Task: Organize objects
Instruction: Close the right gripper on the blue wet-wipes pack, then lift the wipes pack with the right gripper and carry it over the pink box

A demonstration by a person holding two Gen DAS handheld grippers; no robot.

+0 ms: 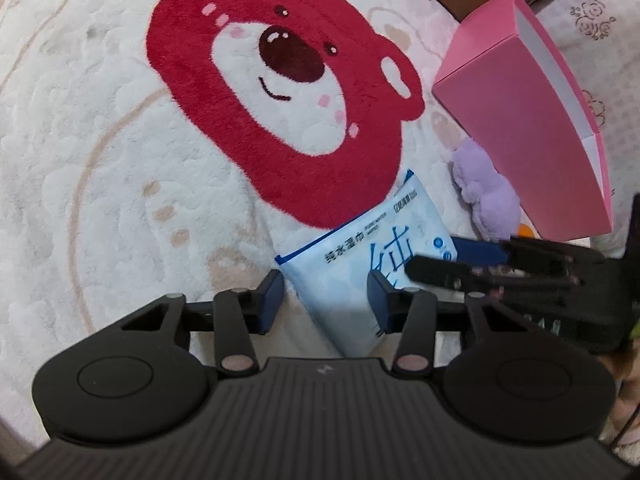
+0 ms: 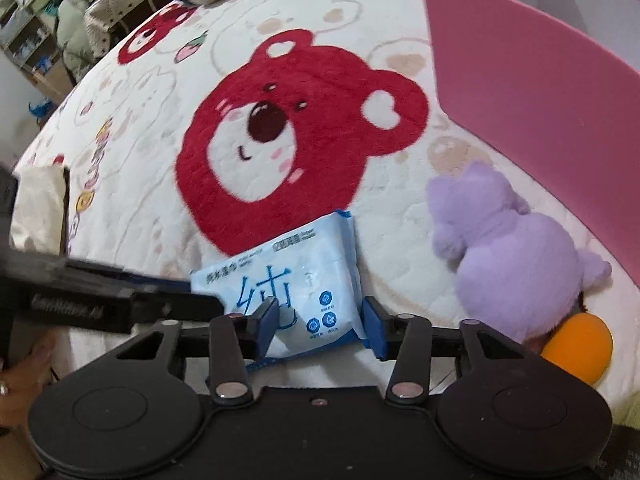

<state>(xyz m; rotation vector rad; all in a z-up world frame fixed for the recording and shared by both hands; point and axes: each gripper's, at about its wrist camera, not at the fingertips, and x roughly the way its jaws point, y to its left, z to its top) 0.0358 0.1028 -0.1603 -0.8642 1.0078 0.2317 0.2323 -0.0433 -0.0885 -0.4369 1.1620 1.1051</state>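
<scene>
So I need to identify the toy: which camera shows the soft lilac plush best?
The right wrist view: the soft lilac plush lies almost whole, its orange part included. In the left wrist view the pink cardboard box hides much of the plush.

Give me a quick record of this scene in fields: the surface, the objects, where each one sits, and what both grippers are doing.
surface: white fleece blanket with a red bear print
wipes pack: pale blue wet wipes pack, lying flat below the bear print
plush: purple plush toy to the right of the pack, orange part at its near end
box: pink box, open top, at far right beside the plush
left gripper: open, fingers either side of the pack
right gripper: open, fingers straddling the pack's near end
grasp: neither gripper closed yet
</scene>
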